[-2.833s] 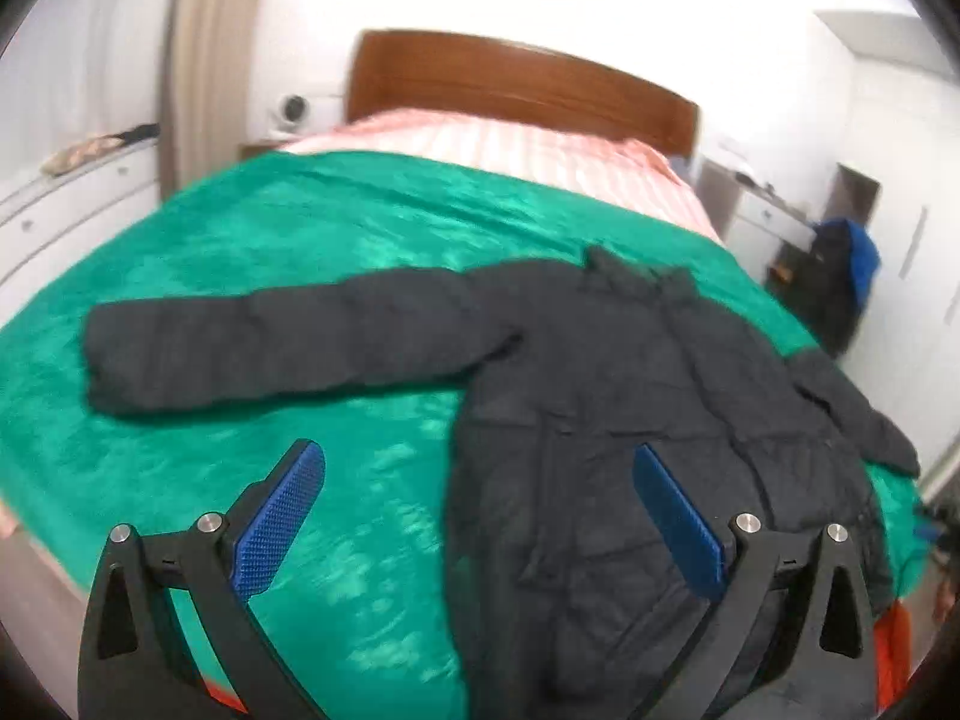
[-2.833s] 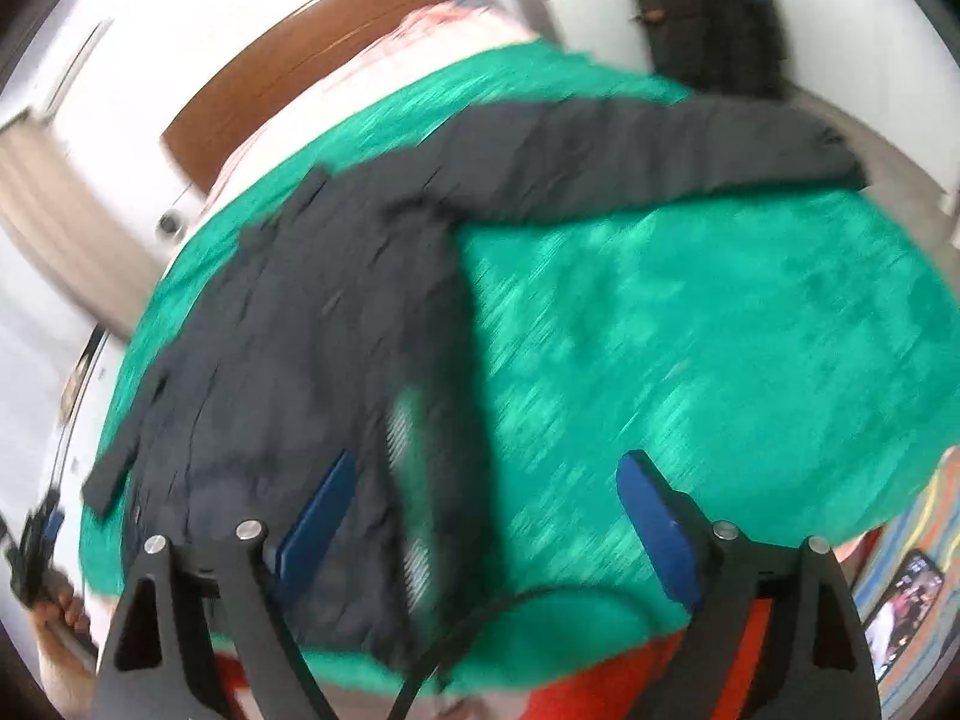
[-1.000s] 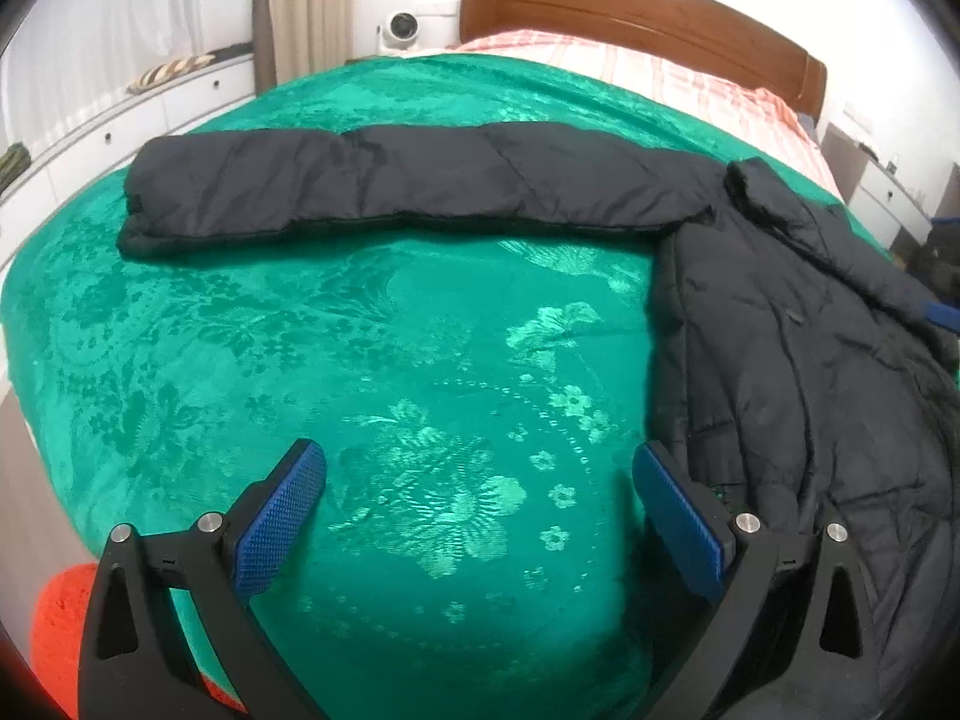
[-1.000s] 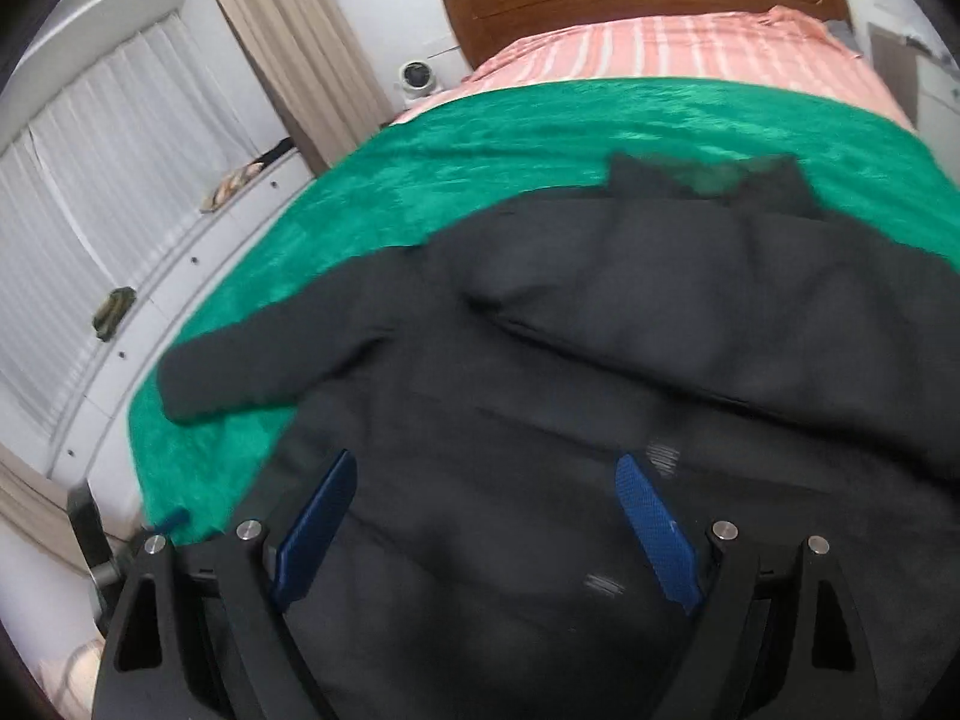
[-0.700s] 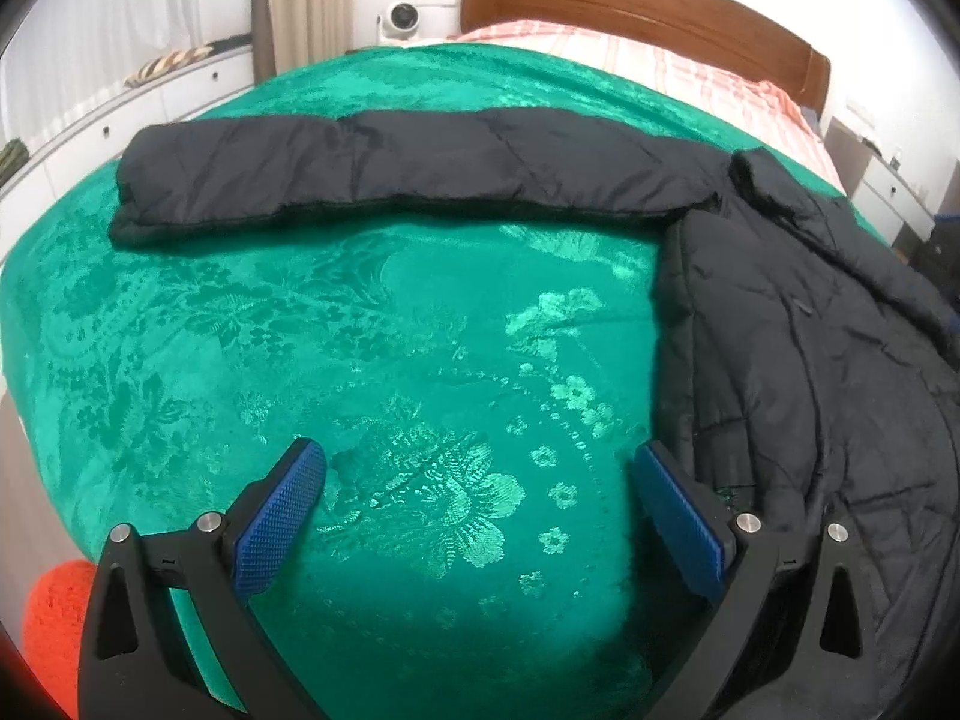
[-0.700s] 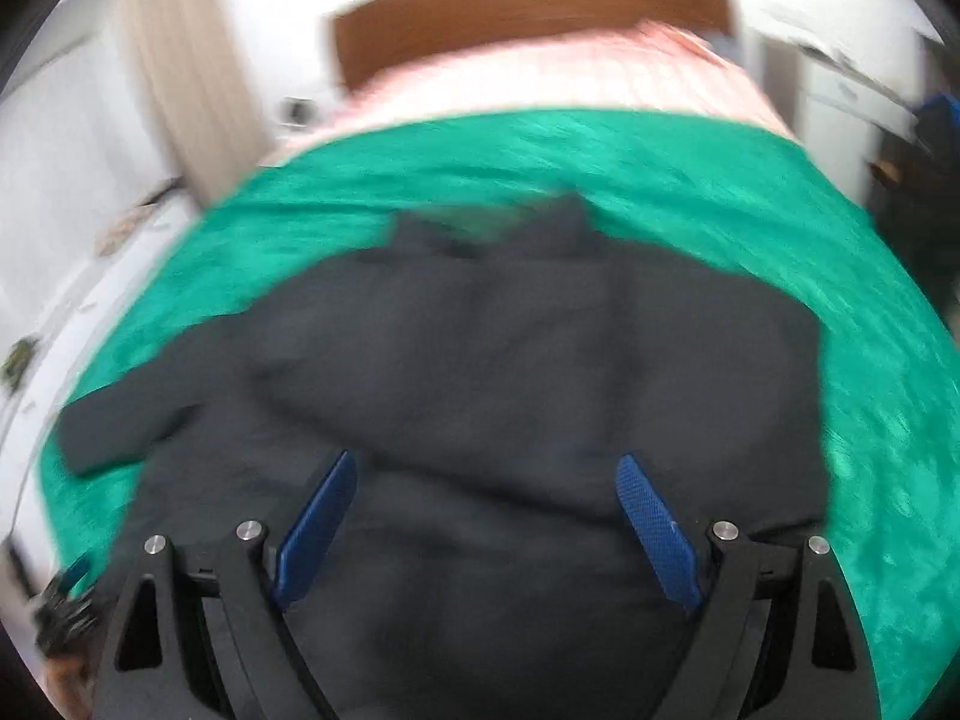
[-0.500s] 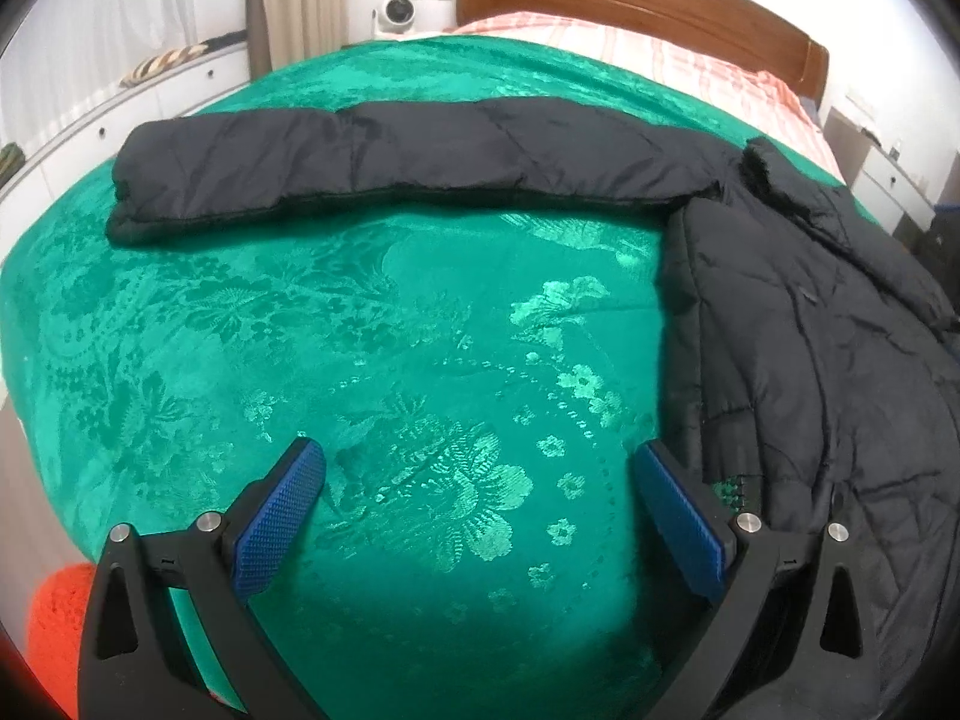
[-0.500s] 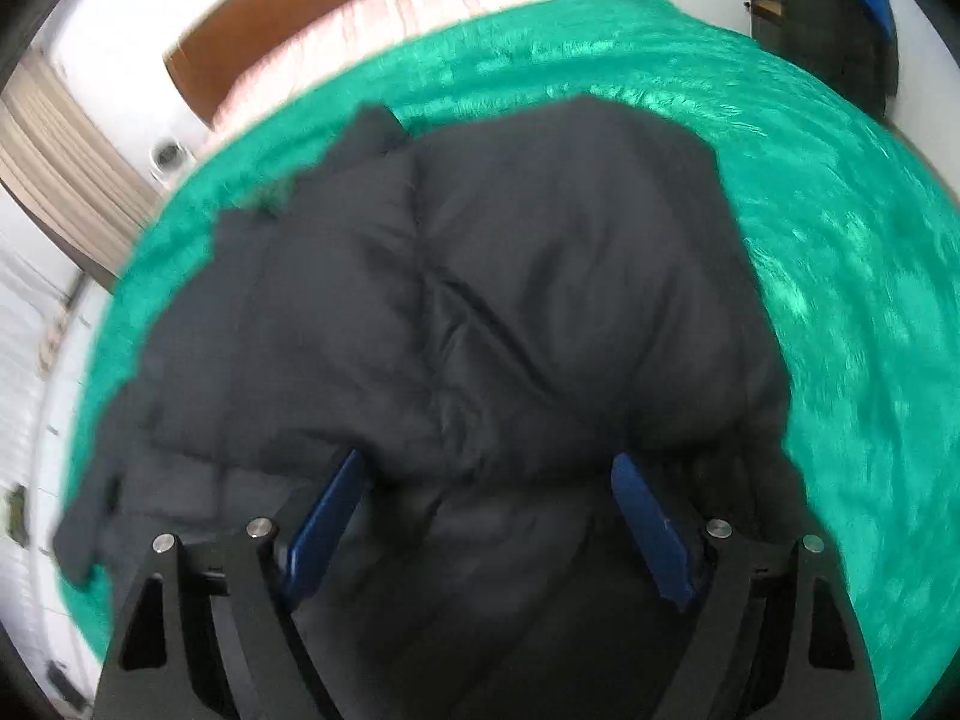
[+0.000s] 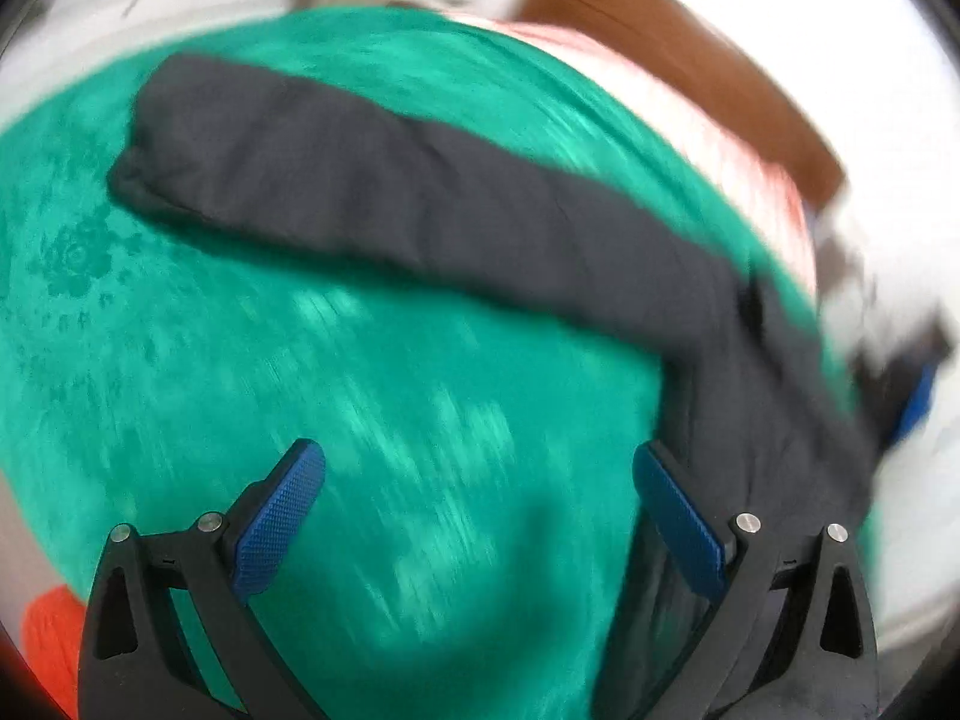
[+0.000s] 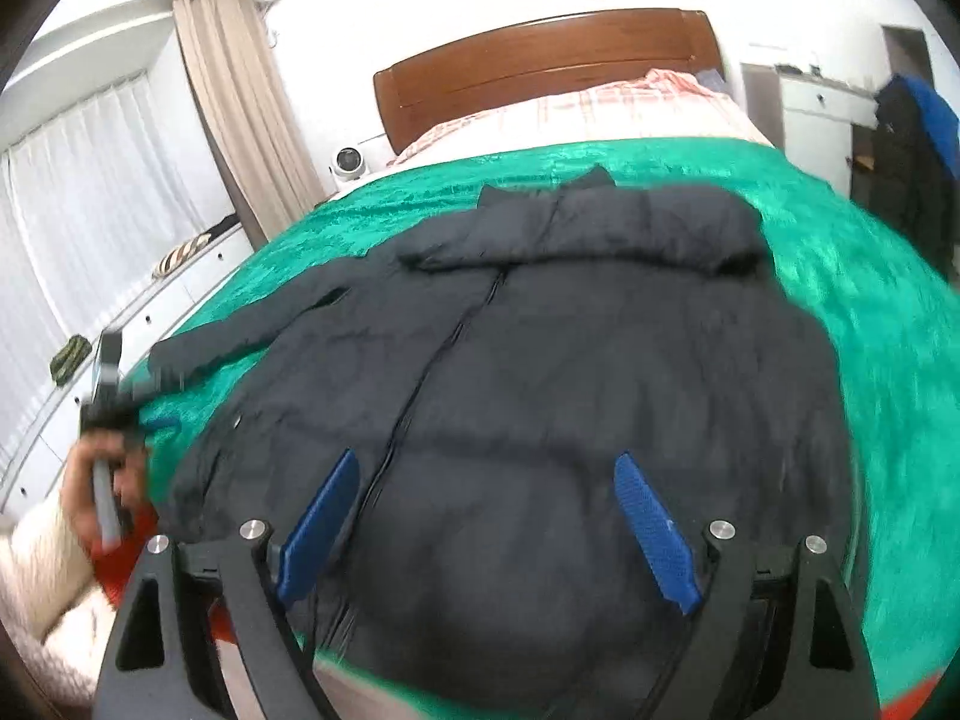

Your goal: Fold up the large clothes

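Observation:
A black puffer jacket (image 10: 540, 360) lies front up on the green bedspread (image 10: 888, 312), zipper down its middle. One sleeve (image 10: 600, 228) is folded across the chest. The other sleeve (image 9: 360, 192) stretches straight out over the bedspread (image 9: 300, 360), slanting across the blurred left wrist view. My left gripper (image 9: 474, 468) is open above bare bedspread, beside the jacket's body (image 9: 768, 420). My right gripper (image 10: 486, 468) is open over the jacket's lower front, not touching it. A hand (image 10: 90, 468) holds the left gripper at the bed's left corner.
A wooden headboard (image 10: 540, 72) and pink striped bedding (image 10: 600, 108) lie at the far end. Low white cabinets (image 10: 120, 324) and a curtain (image 10: 240, 108) run along the left side. Dark clothes (image 10: 906, 168) hang at the right. Something orange (image 9: 54, 642) sits below the bed's near corner.
The left gripper has rolled and shifted, so the outstretched sleeve now slants across its view. The right gripper has swung back to face the jacket's lower front squarely. Both stay open.

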Available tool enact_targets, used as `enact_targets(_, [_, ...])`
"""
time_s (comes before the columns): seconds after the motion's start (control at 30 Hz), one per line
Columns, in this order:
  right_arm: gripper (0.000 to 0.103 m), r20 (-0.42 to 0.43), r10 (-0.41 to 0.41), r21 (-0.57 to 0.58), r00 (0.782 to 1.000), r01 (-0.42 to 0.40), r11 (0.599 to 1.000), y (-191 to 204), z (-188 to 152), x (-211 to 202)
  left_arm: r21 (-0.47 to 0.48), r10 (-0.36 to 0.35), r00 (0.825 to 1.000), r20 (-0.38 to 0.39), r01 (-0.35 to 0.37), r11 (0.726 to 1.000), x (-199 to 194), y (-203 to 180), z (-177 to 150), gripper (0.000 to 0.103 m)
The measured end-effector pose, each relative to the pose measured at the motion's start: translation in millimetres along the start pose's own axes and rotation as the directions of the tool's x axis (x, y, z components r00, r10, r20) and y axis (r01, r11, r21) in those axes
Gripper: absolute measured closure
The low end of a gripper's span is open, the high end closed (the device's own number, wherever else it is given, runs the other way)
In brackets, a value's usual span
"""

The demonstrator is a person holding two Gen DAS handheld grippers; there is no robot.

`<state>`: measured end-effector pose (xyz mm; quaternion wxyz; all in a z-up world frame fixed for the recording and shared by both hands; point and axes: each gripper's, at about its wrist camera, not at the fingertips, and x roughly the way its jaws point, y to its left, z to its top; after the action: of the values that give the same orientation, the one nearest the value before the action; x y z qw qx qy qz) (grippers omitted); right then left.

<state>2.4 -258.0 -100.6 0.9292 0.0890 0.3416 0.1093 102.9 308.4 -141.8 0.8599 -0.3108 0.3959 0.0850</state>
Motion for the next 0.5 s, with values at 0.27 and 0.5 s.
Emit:
enact_targets(0.27, [0.017, 0.026, 0.026, -0.075, 0.999, -0.024, 0.997, 24.7, 3.1, 0.1, -0.381, -0.030, 0.993, 0.117, 0.073, 0.922, 38.1, 96.5, 92.6, 0.004])
enact_targets(0.5, [0.017, 0.055, 0.018, -0.105, 0.998, -0.012, 0.994, 27.5, -9.8, -5.1, -0.195, 0.085, 0.981, 0.174, -0.050, 0.979, 7.6, 39.5, 145.0, 0.098])
